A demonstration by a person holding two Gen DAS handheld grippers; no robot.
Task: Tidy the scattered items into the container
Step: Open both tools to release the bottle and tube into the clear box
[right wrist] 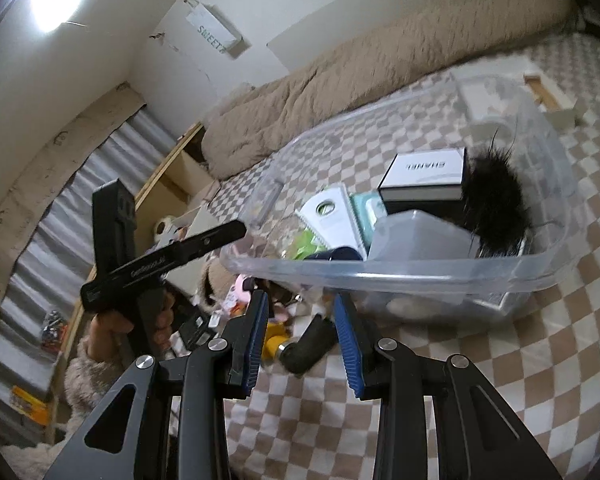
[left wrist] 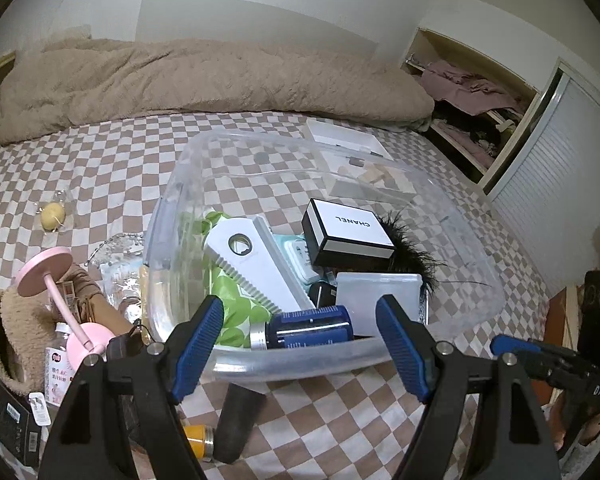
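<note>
Clear plastic bin already holds a Chanel box, blue canister and more; both left tongs and right tongs gape empty. Left on the bed: black-and-yellow flashlight, pink lamp, bottles

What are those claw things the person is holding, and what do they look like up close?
They are hand-held two-finger grippers. The left gripper and right gripper each have black angular arms with silver pivot bolts and ribbed blue pads on the fingers. White lettering runs along the black body. The hand gripping the left one wears a fluffy beige sleeve.

Black gripper frames, blue ribbed pads, silver screws — fuzzy beige sleeve
</note>
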